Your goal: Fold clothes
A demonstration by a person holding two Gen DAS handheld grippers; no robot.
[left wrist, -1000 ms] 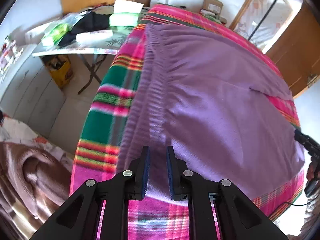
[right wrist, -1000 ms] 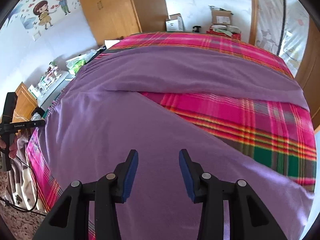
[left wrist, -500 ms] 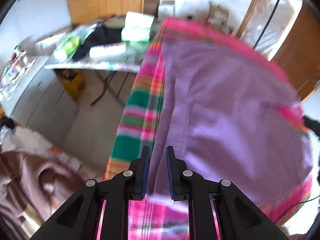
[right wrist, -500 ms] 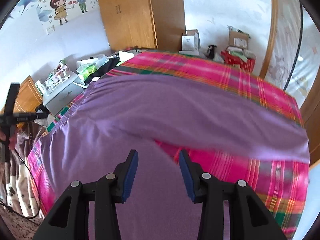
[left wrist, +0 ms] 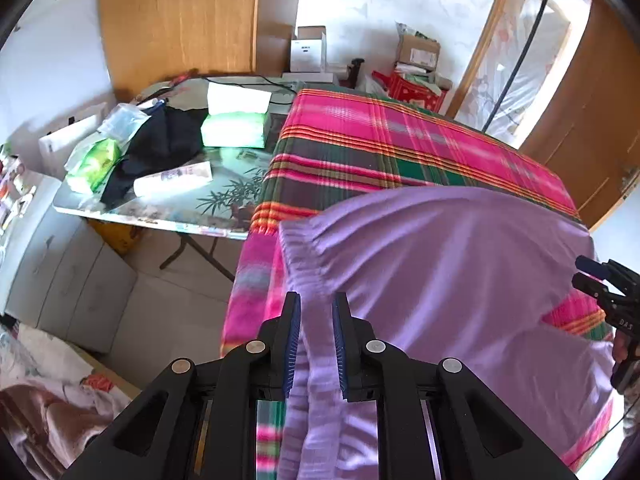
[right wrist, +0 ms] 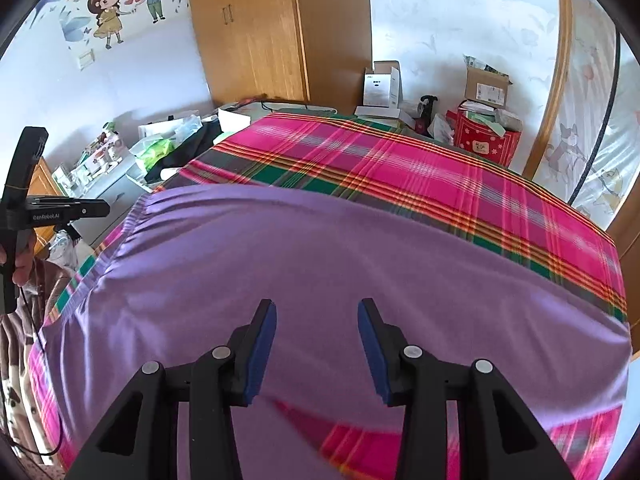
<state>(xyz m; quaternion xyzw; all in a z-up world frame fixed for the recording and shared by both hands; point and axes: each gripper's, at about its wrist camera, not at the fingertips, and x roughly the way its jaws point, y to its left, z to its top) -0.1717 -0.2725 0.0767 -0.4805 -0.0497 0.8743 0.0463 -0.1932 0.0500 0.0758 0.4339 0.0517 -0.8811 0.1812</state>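
Two wrist cameras look down along black grippers with blue pads, over a bed covered by a pink, green and orange plaid blanket.

Left view: the left gripper has its jaws nearly closed, and a gathered, ribbed edge of a lilac garment runs up between the pads, which pinch it. From the jaws the cloth fans out ahead and to the right, raised in a soft hump above the blanket. Beyond the jaws, the far half of the blanket lies bare. Ahead and to the left of the jaws stands a glass-topped table heaped with tissue packs, a black cloth and a tube. Far right of the jaws, the tips of the right gripper show at the frame edge.

Right view: the right gripper has its jaws about halfway open. The garment fills the space under and ahead of them, spreading wide to both sides; whether the pads touch or hold it, I cannot tell. Just below and behind the jaws a blurred strip of blanket shows. Far left of the jaws, a hand grips the handle of the left tool. Beyond the bed stand a wooden wardrobe and cardboard boxes.
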